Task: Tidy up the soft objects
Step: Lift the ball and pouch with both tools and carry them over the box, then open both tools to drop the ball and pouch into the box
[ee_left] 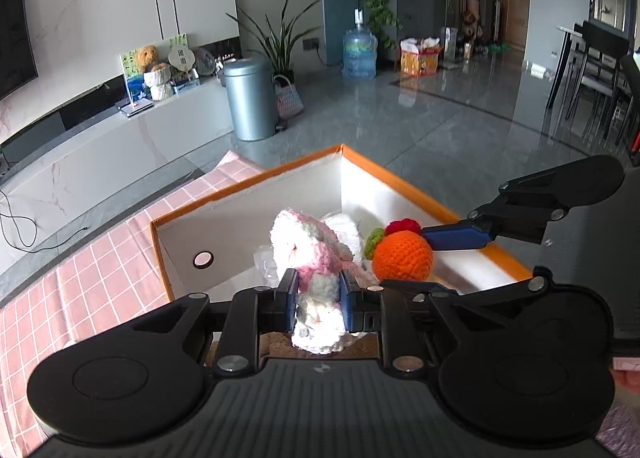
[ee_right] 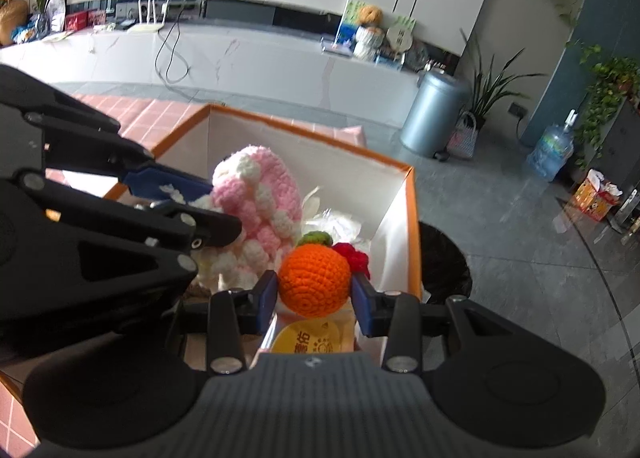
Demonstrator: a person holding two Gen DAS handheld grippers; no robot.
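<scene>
My left gripper [ee_left: 319, 300] is shut on a pink and white crocheted soft toy [ee_left: 310, 258], held above the open orange-rimmed white box [ee_left: 248, 188]. My right gripper [ee_right: 315, 296] is shut on an orange crocheted ball [ee_right: 314, 284] with a green leaf and a red knitted bit beside it. The ball [ee_left: 401, 260] hangs over the right part of the same box [ee_right: 312, 130], just right of the pink toy [ee_right: 260, 194]. In the right wrist view the left gripper [ee_right: 192, 202] reaches in from the left. Crumpled white plastic lies inside the box.
The box stands on a table with a pink checked cloth [ee_left: 100, 258]. A yellow label [ee_right: 310, 338] shows under the ball. A black-lined bin [ee_right: 444, 258] sits on the floor by the box's right side. A grey metal bin [ee_left: 250, 98] and a water jug [ee_left: 359, 52] stand farther off.
</scene>
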